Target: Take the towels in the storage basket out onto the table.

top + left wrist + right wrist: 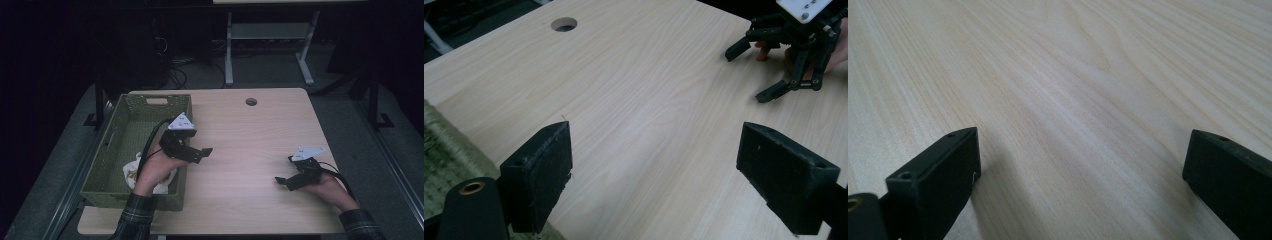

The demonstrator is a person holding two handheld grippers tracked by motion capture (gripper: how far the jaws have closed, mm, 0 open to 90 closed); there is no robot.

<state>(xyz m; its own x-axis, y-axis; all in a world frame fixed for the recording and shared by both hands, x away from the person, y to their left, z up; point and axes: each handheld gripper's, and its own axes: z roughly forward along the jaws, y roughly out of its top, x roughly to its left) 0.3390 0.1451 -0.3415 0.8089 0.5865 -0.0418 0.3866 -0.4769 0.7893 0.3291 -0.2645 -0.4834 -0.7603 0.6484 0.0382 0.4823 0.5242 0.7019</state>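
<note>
While both grippers gape wide, empty: left gripper [197, 150] beside green basket [150, 107], right gripper [285, 181] low over table [250, 135]. Crumpled white cloth [134, 167] in basket: likely soft, light; pinch raised fold.

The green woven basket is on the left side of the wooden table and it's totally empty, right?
Not quite. The green woven basket is on the left side of the light wooden table, but it isn't empty: a crumpled white object lies inside it near the person's left hand, as the high view shows.
</note>
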